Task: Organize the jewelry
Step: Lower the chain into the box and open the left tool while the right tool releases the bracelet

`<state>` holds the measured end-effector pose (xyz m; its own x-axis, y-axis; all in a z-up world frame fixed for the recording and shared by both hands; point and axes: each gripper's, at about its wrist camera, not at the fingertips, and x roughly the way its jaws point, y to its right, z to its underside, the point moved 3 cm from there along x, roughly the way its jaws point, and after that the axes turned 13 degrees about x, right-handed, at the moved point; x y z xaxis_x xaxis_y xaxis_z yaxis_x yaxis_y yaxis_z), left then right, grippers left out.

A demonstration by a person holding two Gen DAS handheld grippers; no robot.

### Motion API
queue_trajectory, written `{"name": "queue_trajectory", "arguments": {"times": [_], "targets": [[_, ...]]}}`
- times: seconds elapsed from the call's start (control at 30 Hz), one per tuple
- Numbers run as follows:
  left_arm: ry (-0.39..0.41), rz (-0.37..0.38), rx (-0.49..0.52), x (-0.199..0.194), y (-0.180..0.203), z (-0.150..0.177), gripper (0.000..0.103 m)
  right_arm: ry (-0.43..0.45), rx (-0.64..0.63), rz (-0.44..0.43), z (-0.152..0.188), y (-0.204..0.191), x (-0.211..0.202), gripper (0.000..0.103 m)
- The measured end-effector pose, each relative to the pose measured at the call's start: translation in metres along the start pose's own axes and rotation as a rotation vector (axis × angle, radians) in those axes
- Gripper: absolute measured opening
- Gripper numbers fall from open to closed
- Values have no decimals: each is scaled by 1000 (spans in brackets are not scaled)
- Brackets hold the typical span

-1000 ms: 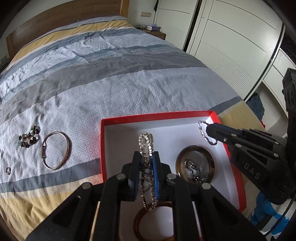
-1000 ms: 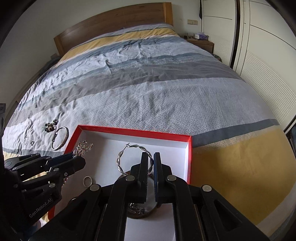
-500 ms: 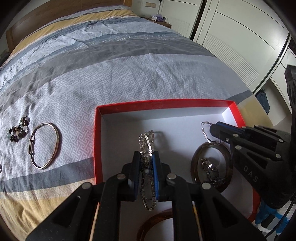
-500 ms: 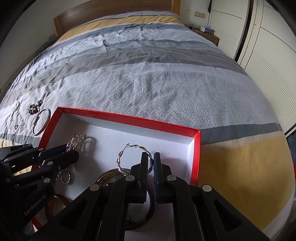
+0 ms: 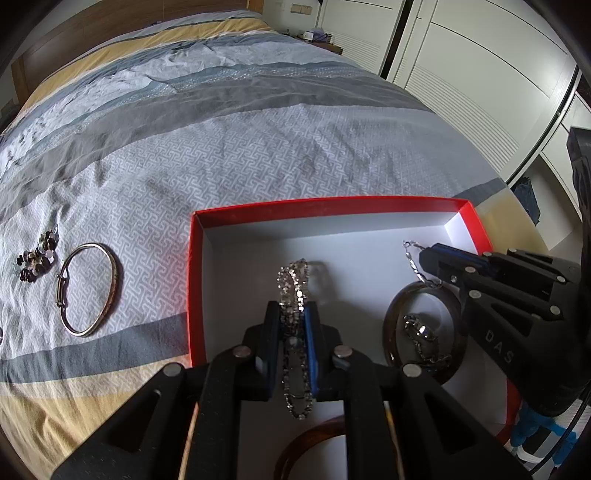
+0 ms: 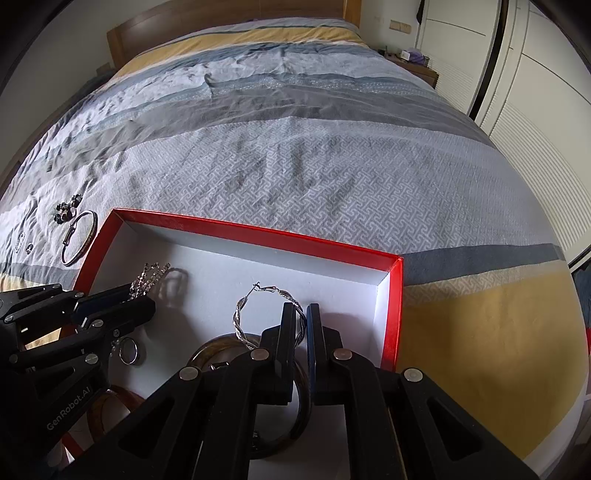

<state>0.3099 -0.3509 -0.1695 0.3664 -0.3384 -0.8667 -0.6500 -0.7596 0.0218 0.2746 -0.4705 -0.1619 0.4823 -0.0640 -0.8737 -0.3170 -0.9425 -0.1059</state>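
A red box point(image 5: 332, 202) with a white inside lies on the bed. My left gripper point(image 5: 292, 314) is shut on a sparkling rhinestone bracelet point(image 5: 293, 282), held low inside the box; the bracelet point(image 6: 147, 277) also shows in the right wrist view. My right gripper point(image 6: 302, 317) is shut on a twisted silver hoop earring point(image 6: 243, 317), also inside the box point(image 6: 258, 232). Under the hoop point(image 5: 415, 264) lies a dark brown bangle point(image 5: 391, 325) with a silver chain piece point(image 5: 421, 336) inside it. An amber bangle point(image 5: 314, 439) and a small ring point(image 6: 128, 350) rest on the box floor.
On the bedspread left of the box lie a silver bangle point(image 5: 90, 288), a cluster of dark beads point(image 5: 37, 256) and tiny earrings point(image 6: 22, 240). White wardrobe doors point(image 5: 461, 66) stand to the right; a wooden headboard point(image 6: 221, 18) is at the far end.
Both grippers have sunk toward the box floor with their jewelry; the box looks larger and nearer. In the last half second nothing moved.
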Motion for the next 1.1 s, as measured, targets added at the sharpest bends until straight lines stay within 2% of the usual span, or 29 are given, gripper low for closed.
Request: {"name": "queue_trajectory", "arguments": {"times": [0.83,1.1], "targets": [[3,-13,7,-1,0,1,14,1,-5,1,0,-2,-1,7],[4,-13,11,-1,0,1,14,9,3,-3,0,-1,-3,11]]}}
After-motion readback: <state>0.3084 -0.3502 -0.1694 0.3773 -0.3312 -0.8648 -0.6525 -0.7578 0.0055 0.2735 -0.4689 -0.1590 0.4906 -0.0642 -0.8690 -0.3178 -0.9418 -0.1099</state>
